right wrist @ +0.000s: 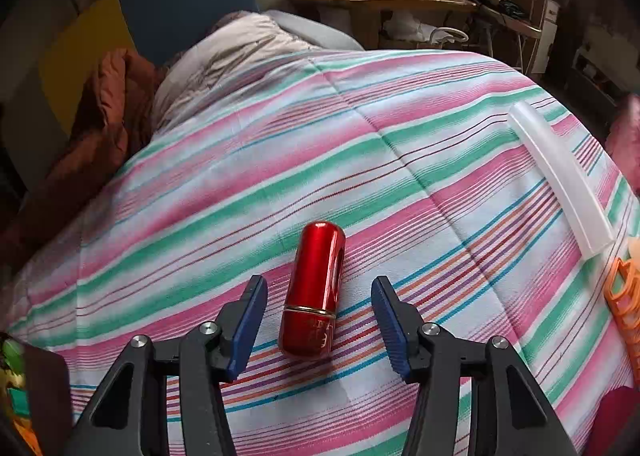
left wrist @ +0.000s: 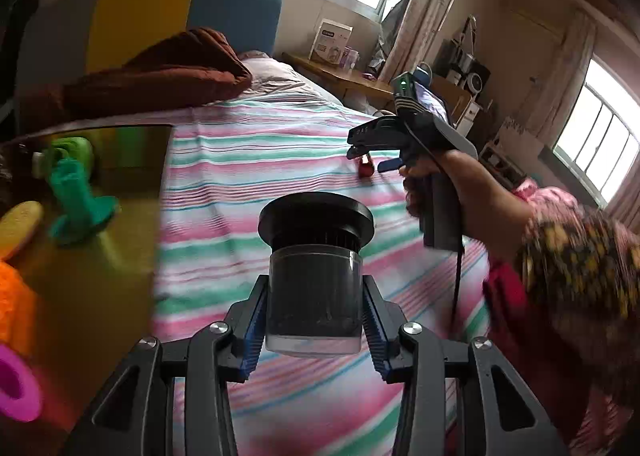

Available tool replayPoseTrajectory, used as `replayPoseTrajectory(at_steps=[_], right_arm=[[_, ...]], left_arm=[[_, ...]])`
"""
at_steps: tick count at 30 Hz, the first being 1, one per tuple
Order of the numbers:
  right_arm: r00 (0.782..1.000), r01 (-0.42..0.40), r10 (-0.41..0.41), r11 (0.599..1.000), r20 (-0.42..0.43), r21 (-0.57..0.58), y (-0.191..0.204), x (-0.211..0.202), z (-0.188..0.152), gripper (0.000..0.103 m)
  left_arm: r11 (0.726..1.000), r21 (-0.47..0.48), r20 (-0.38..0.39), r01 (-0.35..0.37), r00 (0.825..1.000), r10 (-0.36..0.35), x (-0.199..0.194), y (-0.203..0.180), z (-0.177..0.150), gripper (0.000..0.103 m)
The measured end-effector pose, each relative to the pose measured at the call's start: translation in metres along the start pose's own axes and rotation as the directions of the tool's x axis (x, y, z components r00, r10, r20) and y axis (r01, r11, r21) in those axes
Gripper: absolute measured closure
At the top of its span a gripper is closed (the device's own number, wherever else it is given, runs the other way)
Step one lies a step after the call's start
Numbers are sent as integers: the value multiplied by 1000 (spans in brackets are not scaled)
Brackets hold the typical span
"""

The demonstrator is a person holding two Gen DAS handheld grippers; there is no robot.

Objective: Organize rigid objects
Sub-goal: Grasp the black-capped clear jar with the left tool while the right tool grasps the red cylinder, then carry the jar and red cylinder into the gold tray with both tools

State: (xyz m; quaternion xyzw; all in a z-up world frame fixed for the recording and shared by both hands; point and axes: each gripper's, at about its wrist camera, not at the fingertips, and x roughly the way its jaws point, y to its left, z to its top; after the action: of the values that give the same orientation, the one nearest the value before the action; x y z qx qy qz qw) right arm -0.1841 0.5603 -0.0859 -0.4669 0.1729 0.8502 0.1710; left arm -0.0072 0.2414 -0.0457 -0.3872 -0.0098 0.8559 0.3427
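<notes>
My left gripper point(left wrist: 314, 320) is shut on a dark cylindrical jar with a wide black lid point(left wrist: 315, 256), held above the striped bedspread. To its left lies a gold tray point(left wrist: 96, 256) with a green plastic piece point(left wrist: 78, 192) and other coloured items. My right gripper point(right wrist: 318, 320) is open, its jaws on either side of a red metallic lipstick tube point(right wrist: 316, 292) lying on the bedspread. The right gripper point(left wrist: 370, 154) also shows in the left wrist view, held over the red tube point(left wrist: 365, 168).
A translucent white bar point(right wrist: 560, 176) and an orange plastic piece point(right wrist: 624, 300) lie at the right on the bedspread point(right wrist: 240, 184). A brown blanket point(left wrist: 160, 72) is piled near the headboard. A wooden table point(right wrist: 380, 0) with boxes stands beyond the bed.
</notes>
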Motion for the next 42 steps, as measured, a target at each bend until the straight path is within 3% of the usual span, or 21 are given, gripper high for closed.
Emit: replayPoseTrajectory(at_steps=[3, 4, 10, 17, 23, 32, 36, 42], right_arm=[[999, 32, -32, 998, -2, -50, 3, 1, -1, 74], [999, 37, -37, 998, -4, -57, 3, 1, -2, 76], [998, 52, -54, 994, -14, -92, 8, -1, -8, 76], [999, 28, -32, 994, -31, -110, 17, -7, -20, 76], [998, -46, 43, 996, -40, -75, 19, -20, -24, 76], [992, -114, 110, 991, -61, -68, 34, -64, -42, 76], [980, -190, 189, 982, -59, -13, 43, -84, -57, 76], [942, -336, 336, 942, -17, 16, 55, -87, -86, 76]], left_arm=[[1000, 5, 16, -19, 1000, 19, -18, 7, -6, 60], [1000, -4, 23, -18, 1000, 18, -24, 11, -7, 60], [998, 27, 68, -51, 996, 49, -49, 19, -8, 60], [997, -7, 86, -80, 993, 80, -69, 32, -11, 60], [992, -66, 94, -109, 989, 115, -78, 57, -8, 60], [984, -130, -1, -118, 993, 119, -64, 94, 3, 60], [975, -163, -48, -149, 989, 142, -51, 109, 3, 59], [970, -129, -104, -204, 976, 191, -40, 114, 3, 59]])
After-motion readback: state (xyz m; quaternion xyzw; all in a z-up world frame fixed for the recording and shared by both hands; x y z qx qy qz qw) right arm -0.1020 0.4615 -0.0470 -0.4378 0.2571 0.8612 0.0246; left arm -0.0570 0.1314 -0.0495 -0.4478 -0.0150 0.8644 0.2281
